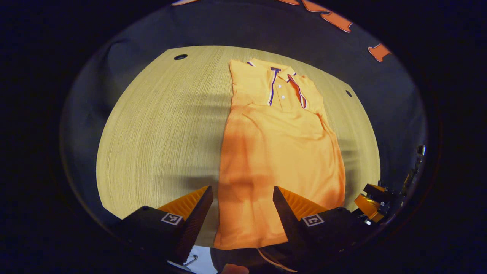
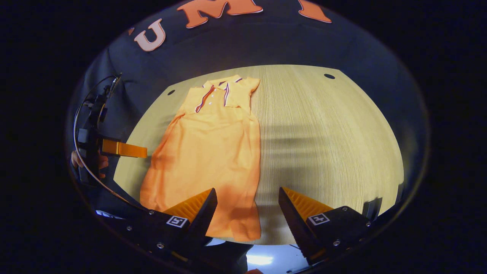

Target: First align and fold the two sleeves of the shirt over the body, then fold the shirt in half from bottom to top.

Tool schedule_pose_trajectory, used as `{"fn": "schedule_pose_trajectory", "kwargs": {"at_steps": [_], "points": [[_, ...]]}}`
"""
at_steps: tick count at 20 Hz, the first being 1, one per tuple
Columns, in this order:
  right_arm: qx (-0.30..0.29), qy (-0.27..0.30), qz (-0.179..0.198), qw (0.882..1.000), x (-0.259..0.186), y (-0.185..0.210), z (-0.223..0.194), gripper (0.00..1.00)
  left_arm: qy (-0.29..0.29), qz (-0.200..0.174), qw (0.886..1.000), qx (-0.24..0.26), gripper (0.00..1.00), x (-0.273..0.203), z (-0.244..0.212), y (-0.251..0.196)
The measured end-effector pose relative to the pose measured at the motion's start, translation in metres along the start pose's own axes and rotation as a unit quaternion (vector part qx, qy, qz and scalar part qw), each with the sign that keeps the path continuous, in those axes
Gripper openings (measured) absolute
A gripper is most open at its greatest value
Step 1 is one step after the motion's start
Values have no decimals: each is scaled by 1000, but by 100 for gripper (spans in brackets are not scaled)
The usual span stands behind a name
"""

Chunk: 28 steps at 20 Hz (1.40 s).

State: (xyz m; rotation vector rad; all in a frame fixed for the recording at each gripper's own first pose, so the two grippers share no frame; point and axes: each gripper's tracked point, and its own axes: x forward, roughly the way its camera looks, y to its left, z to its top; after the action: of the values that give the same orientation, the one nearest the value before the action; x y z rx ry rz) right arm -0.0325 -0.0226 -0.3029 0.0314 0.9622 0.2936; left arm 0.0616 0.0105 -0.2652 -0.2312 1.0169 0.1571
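Both tongs hang released above the near end of the table (image 1: 152, 125). My left gripper (image 1: 242, 203) has its fingers spread wide with the shirt (image 1: 281, 152) hem lying between and just below them, gripping nothing. My right gripper (image 2: 247, 207) is likewise spread, its left finger over the hem's right corner and its right finger over bare wood.

From my tongs the shirt runs lengthwise away, collar (image 1: 283, 80) at the far end. It lies as a narrow strip with the sleeves seemingly already turned in over the body, so I judge the bottom-to-top fold is the step in hand.

To do it well, I would bring each tong down on its own hem corner, pinch all layers together, lift both evenly, and carry the hem toward the collar so the edges meet squarely.

Its cloth looks like a soft, fine knit, limp and slightly rippled near the hem, with a striped placket and small buttons. Beneath it, the tabletop is pale wood grain, smooth and probably slippery.
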Motion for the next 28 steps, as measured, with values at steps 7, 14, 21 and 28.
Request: {"fn": "schedule_pose_trajectory", "kwargs": {"at_steps": [7, 14, 21, 28], "points": [[-20, 44, 14, 999, 7, 9, -51, 99, 33, 22, 999, 11, 98, 5, -69, 11], [-31, 57, 11, 998, 11, 15, -77, 98, 44, 29, 999, -2, 98, 10, -105, 20], [-58, 45, -3, 997, 14, 15, -91, 98, -3, 46, 997, 60, 98, 20, -129, 28], [-95, 16, -34, 995, 20, 14, -89, 76, -46, 51, 994, 83, 97, 25, -122, 22]]}}
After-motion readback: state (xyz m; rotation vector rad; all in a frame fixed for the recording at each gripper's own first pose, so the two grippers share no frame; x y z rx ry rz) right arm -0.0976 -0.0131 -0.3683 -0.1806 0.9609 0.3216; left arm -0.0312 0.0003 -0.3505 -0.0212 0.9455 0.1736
